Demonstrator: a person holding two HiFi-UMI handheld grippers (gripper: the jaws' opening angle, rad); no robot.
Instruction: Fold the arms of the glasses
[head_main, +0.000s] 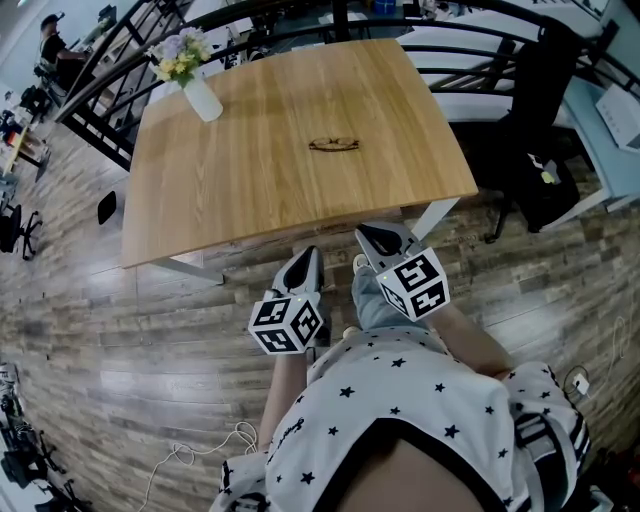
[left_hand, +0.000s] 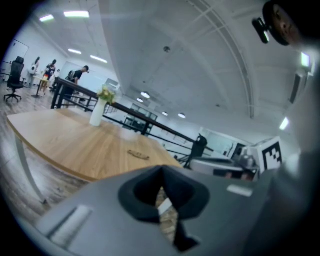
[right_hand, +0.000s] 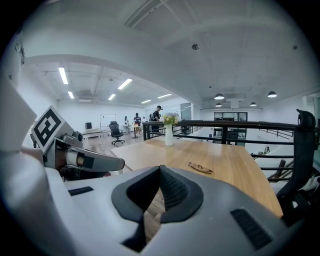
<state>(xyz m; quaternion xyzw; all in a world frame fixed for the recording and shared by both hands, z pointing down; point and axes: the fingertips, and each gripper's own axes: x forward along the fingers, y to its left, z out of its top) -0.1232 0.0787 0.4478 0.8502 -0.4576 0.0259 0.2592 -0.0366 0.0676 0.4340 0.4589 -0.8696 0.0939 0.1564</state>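
Note:
A pair of thin dark-framed glasses (head_main: 333, 145) lies near the middle of the wooden table (head_main: 250, 190); it also shows in the left gripper view (left_hand: 138, 154) and the right gripper view (right_hand: 200, 168). Both grippers hang side by side close to the person's body, short of the table's near edge and well apart from the glasses. My left gripper (head_main: 311, 252) (left_hand: 161, 170) is shut with nothing in it. My right gripper (head_main: 372, 232) (right_hand: 160, 169) also has its jaws together and holds nothing.
A white vase of flowers (head_main: 200, 95) stands at the table's far left corner. A black office chair (head_main: 540, 110) sits to the right of the table, a black railing runs behind it. A white cable (head_main: 200, 450) lies on the wooden floor at the lower left.

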